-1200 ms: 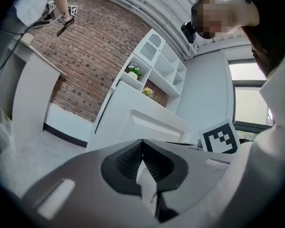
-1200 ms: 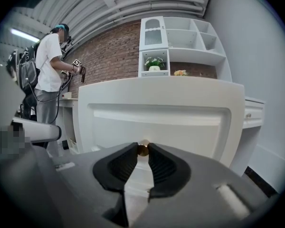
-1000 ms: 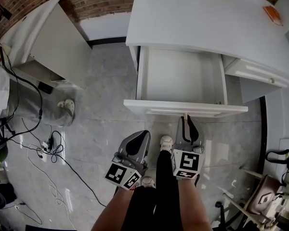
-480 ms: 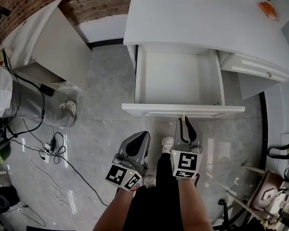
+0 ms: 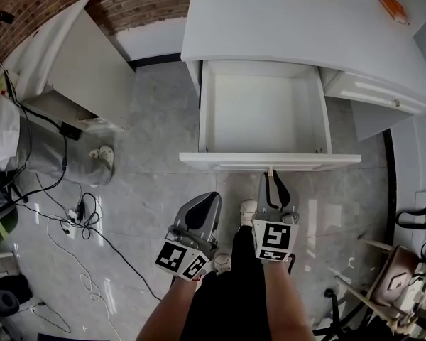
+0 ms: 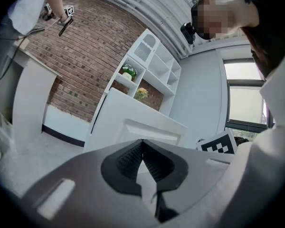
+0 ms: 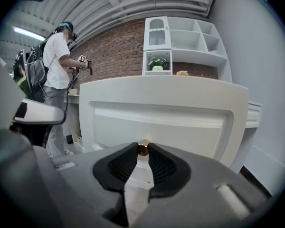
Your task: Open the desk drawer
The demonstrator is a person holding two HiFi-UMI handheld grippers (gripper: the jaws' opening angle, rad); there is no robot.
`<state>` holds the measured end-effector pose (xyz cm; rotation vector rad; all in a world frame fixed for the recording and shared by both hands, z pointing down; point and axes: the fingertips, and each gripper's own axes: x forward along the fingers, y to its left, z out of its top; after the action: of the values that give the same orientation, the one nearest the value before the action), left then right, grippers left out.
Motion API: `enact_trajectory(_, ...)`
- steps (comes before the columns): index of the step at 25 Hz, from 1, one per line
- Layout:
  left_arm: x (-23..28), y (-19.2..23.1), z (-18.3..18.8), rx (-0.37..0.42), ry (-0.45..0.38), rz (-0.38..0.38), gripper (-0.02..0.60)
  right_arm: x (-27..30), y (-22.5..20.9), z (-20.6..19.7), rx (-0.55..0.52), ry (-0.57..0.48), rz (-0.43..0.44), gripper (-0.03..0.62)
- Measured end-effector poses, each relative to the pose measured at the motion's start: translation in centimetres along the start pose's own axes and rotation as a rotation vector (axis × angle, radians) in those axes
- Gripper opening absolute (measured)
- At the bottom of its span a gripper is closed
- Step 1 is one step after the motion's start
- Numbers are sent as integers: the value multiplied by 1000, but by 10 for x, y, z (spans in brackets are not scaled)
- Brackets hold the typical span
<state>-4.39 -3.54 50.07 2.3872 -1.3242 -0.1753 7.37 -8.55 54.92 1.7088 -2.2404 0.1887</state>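
The white desk [image 5: 291,27] has its drawer [image 5: 263,112] pulled far out, and the drawer is empty inside. My right gripper [image 5: 272,175] is shut on the small brass drawer knob [image 7: 142,149] at the middle of the drawer front [image 7: 161,122]. My left gripper [image 5: 211,199] hangs to the left of it, below the drawer front and apart from it, with its fingertips together and nothing between them. In the left gripper view the left gripper [image 6: 142,142] points level toward the desk's side.
A second, closed drawer [image 5: 373,91] sits at the desk's right. A white cabinet [image 5: 64,62] stands left, with cables [image 5: 71,212] and a slipper [image 5: 99,158] on the floor. A chair [image 5: 394,283] is at lower right. A person [image 7: 57,75] stands farther off. The holder's legs [image 5: 234,290] are below.
The drawer has come out a little farther toward me with my right gripper on its knob. The left gripper has kept its place beside it.
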Motion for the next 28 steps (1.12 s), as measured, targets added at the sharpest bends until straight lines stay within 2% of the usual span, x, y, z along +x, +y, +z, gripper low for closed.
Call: enact_trajectory(28,-20,-17,-1,8,9,-10,3,-26,8,-10,-44,22,16,75)
